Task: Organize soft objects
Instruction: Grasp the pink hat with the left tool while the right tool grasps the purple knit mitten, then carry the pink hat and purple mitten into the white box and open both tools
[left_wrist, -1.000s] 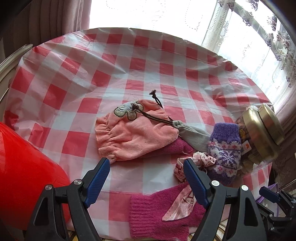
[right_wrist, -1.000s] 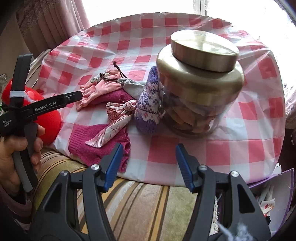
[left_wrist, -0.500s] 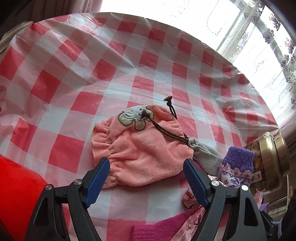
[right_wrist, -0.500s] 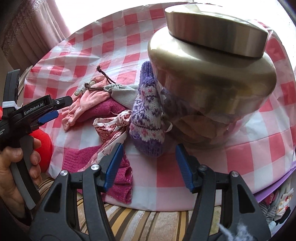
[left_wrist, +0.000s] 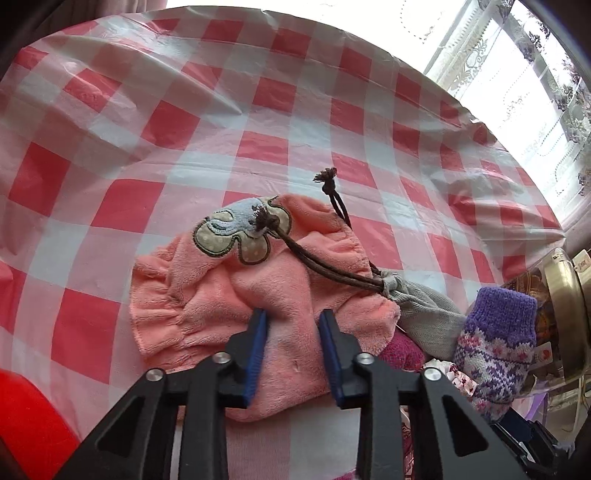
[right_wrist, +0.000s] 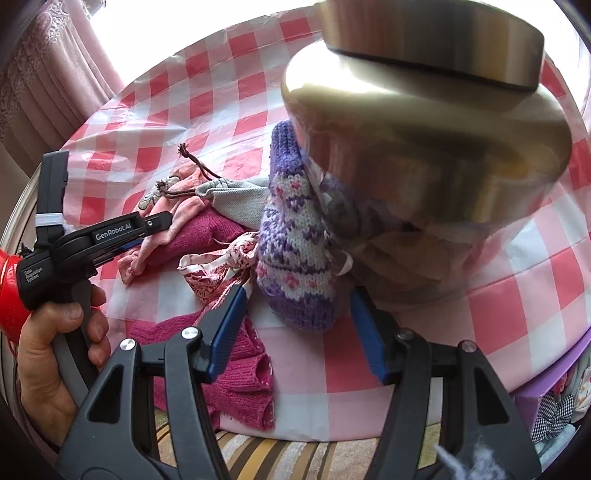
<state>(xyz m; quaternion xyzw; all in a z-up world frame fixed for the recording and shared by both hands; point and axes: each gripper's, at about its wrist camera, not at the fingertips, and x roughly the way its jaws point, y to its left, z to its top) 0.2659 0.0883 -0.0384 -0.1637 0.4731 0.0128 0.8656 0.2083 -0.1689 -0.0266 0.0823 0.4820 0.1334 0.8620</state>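
Observation:
A pink fleece cloth (left_wrist: 207, 295) with a flower patch lies on the checked tablecloth (left_wrist: 258, 110). My left gripper (left_wrist: 291, 321) is closing, and a raised fold of the cloth is pinched between its blue pads. A grey drawstring pouch (left_wrist: 424, 310) lies to its right, its cord across the pink cloth. A purple knitted mitten (right_wrist: 295, 251) leans against the jar. My right gripper (right_wrist: 297, 306) stands open with the mitten's near end between its fingers, untouched. A magenta knit glove (right_wrist: 243, 373) and a patterned fabric piece (right_wrist: 221, 266) lie at the table's near edge.
A big glass jar with a brass lid (right_wrist: 424, 147) stands close behind the mitten. A red object (left_wrist: 29, 424) sits at the left edge. A purple box (right_wrist: 554, 387) of fabrics is below the table on the right. A hand (right_wrist: 48, 350) holds the left gripper.
The left gripper came down onto the pink cloth and its jaws closed, bunching a fold between them. The right gripper moved closer to the mitten and jar, still open.

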